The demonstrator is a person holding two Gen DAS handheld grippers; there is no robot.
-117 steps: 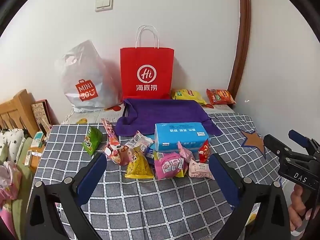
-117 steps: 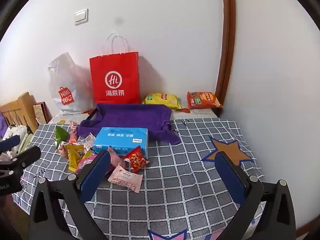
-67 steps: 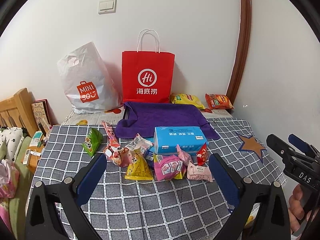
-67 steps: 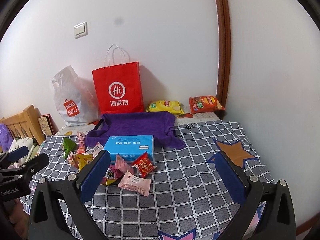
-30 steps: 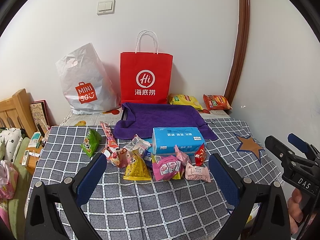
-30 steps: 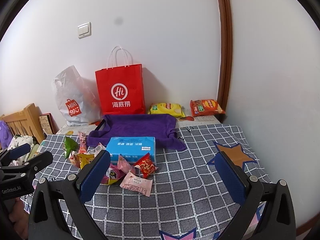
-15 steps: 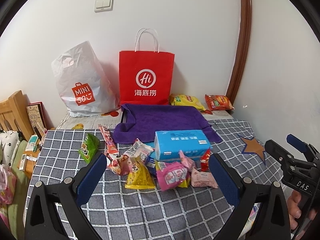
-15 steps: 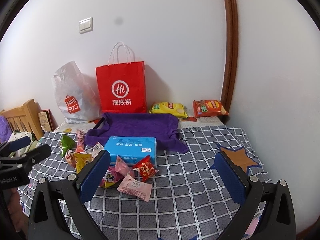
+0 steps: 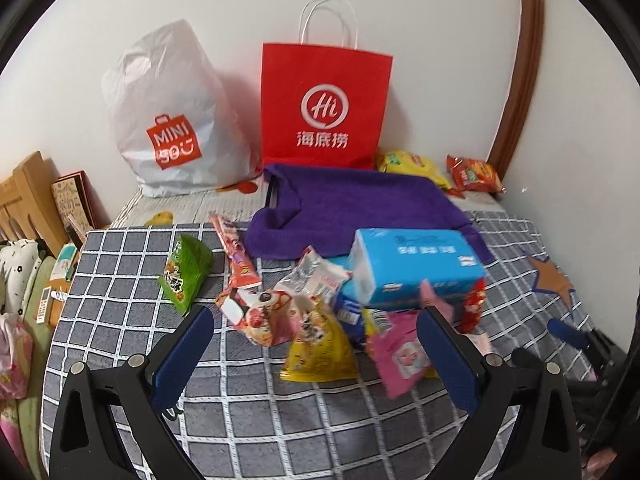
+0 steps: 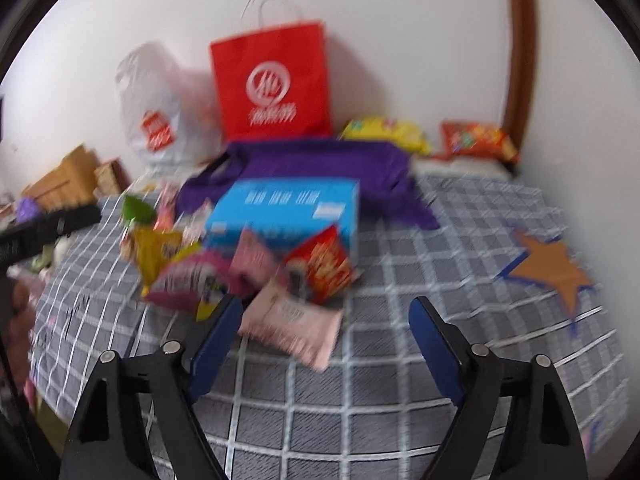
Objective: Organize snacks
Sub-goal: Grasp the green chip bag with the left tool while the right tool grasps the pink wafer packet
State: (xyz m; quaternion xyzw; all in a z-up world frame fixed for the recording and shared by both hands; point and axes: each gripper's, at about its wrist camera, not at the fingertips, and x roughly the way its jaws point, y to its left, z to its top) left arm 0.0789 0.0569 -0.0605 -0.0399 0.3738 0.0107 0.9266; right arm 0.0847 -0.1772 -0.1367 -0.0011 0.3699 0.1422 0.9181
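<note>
Snacks (image 9: 316, 320) lie heaped on the checked cloth (image 9: 260, 420), against the blue tissue box (image 9: 416, 264) and in front of the purple towel (image 9: 352, 204). Both views now sit lower and closer to the heap than a second ago. The right gripper (image 10: 320, 332), narrowing, reaches the pale pink packet (image 10: 292, 320) (not yet clamped). The left gripper (image 9: 316, 344) gapes empty. Sorting looks about to begin.

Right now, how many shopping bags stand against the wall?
2. The red paper bag stands upright in the middle, behind the purple cloth. The white plastic bag sits just to its left. Others could be out of view.
</note>
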